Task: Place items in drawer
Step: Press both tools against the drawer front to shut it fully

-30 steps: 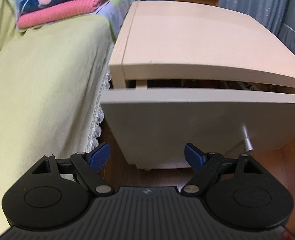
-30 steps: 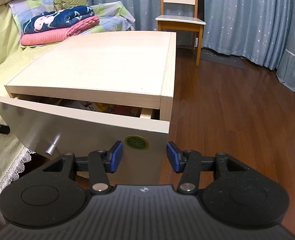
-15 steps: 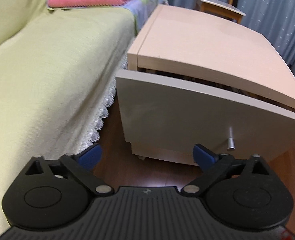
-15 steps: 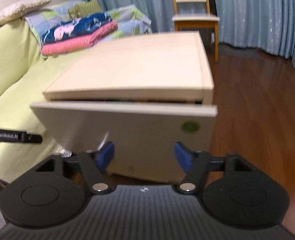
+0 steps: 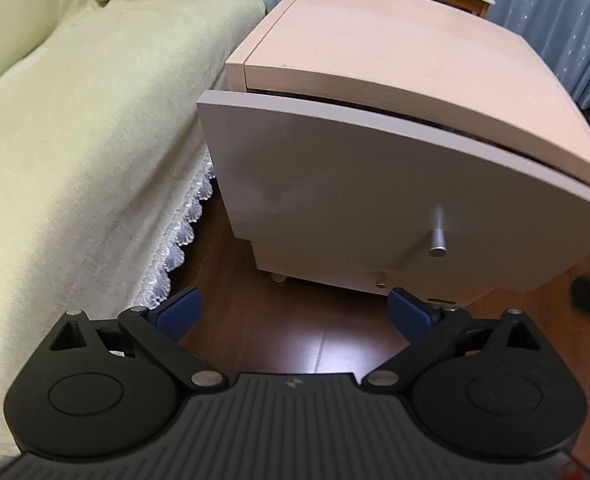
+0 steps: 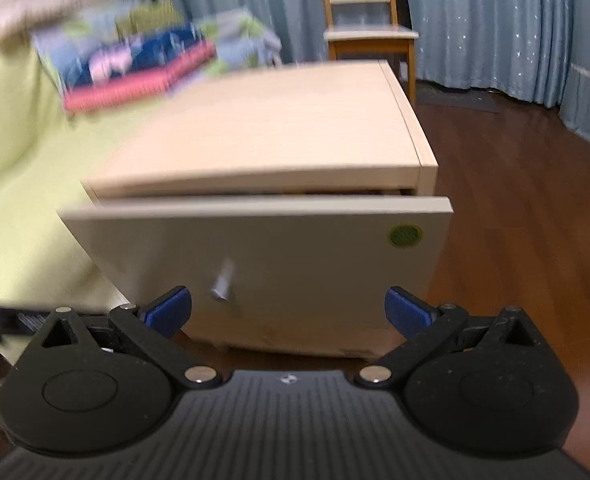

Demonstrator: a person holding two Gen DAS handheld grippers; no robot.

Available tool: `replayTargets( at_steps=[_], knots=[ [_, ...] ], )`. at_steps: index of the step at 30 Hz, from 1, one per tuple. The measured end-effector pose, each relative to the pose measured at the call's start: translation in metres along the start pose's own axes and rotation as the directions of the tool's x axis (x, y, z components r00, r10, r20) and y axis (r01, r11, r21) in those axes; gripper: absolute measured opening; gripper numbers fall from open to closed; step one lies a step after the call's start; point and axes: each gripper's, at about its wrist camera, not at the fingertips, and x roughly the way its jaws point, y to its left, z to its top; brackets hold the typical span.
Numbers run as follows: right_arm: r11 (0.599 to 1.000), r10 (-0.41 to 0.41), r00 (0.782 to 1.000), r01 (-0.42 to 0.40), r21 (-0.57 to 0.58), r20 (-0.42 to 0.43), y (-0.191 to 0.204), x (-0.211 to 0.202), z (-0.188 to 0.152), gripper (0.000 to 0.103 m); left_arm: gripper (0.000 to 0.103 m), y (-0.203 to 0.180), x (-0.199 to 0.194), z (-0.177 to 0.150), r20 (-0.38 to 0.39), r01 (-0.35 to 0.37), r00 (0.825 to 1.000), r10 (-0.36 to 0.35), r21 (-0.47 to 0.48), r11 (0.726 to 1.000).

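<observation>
Left claw [image 5: 295, 312] gapes empty — drawer [image 5: 375, 184] ahead, barely ajar; knob [image 5: 438, 240] untouched.

Ahead of our left tongs [image 5: 295, 312], whose pads [image 5: 179, 308] look like matt blue rubber on black plastic arms, the cabinet [image 5: 395, 52] shows pale, smooth wood laminate. Its drawer front [image 5: 355, 184] is a matt greyish panel with a brushed metal knob [image 5: 438, 236]. To the left lies a soft, matt yellow-green cloth cover [image 5: 75, 140] edged with white lace [image 5: 183, 224]. Under both tongs the floor [image 6: 527, 216] is dark, glossy wood. Beyond our right tongs [image 6: 287, 310] hang blue fabric curtains [image 6: 487, 16].
</observation>
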Motion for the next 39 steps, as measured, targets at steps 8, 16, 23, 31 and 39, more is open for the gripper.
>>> replayTargets(
  at_steps=[8,16,23,31,39],
  knots=[
    [0.999,-0.043,0.995,0.04,-0.035,-0.091,0.005,0.023,-0.012,0.102,0.1,-0.021,0.023,-0.004,-0.066,-0.02,0.997,0.026,0.095,0.995],
    [0.995,-0.091,0.985,0.084,-0.05,-0.146,0.009,0.051,-0.014,0.101,0.1,-0.029,0.045,0.012,-0.052,0.001,0.999,0.005,0.116,0.993],
    [0.995,-0.101,0.986,0.096,-0.041,-0.132,0.009,0.061,-0.013,0.089,0.1,-0.041,0.058,0.024,0.027,-0.03,0.999,0.026,0.169,0.985],
    [0.993,-0.113,0.987,0.11,-0.03,-0.117,0.009,0.073,-0.011,0.076,0.092,-0.039,0.07,0.03,0.038,-0.017,0.999,0.012,0.127,0.992],
    [0.992,-0.125,0.987,0.124,-0.019,-0.101,0.009,0.085,-0.01,0.076,0.092,-0.047,0.074,0.033,0.044,-0.013,0.999,0.007,0.141,0.99]
  ],
)
